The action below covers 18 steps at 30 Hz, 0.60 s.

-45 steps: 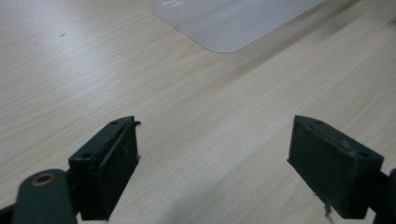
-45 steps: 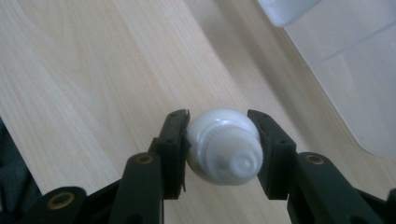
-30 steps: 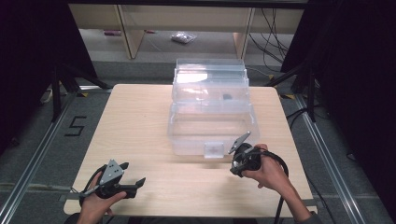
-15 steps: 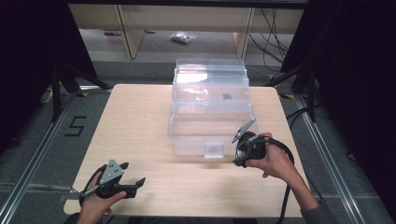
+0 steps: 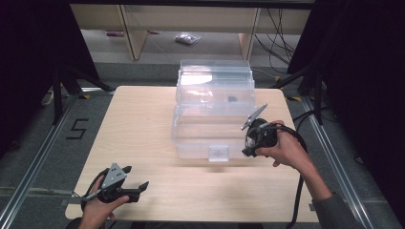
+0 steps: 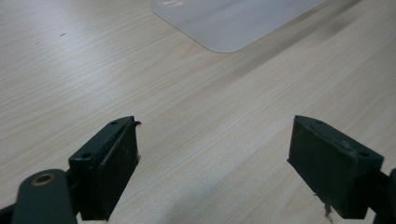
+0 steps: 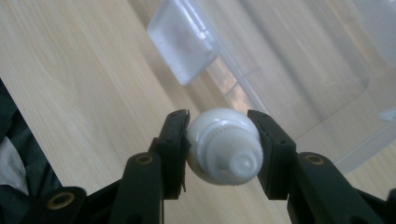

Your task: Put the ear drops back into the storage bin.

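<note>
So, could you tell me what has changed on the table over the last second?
The right gripper, shut on a small white cap-like piece, has moved forward and a little to the right along the near right corner of the clear plastic box. The left gripper has stayed open at the near left of the table, and the box has not moved.

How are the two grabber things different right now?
The right gripper is shut on a small white capped thing, while the left gripper stands wide open with nothing between its jaws. The right gripper is up by the clear plastic box, near its front latch; the left gripper rests low near the table's front left corner, away from the box. Both have black jaws and are held in a hand.
</note>
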Each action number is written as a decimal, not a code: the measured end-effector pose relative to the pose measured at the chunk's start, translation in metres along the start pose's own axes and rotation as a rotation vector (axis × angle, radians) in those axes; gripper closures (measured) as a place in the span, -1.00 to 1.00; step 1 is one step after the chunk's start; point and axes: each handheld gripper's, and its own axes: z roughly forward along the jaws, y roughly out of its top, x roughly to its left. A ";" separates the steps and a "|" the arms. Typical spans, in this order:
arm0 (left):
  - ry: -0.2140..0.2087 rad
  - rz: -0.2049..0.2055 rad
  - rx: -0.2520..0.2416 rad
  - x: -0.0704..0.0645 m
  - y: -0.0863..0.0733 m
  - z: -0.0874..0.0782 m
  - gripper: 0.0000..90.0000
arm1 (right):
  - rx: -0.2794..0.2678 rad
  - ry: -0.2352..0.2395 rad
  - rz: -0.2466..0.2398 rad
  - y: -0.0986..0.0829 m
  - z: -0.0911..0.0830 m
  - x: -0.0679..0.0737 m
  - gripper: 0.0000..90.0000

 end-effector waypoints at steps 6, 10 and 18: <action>0.002 0.001 0.003 0.000 0.000 0.000 -0.66 | 0.008 -0.021 0.000 0.009 -0.008 -0.012 0.34; 0.001 0.001 0.002 0.000 0.000 0.000 -0.66 | 0.017 -0.028 0.023 0.014 -0.009 -0.020 0.34; -0.006 0.001 -0.003 0.000 0.000 0.000 -0.66 | 0.039 -0.036 0.069 0.025 0.002 -0.040 0.34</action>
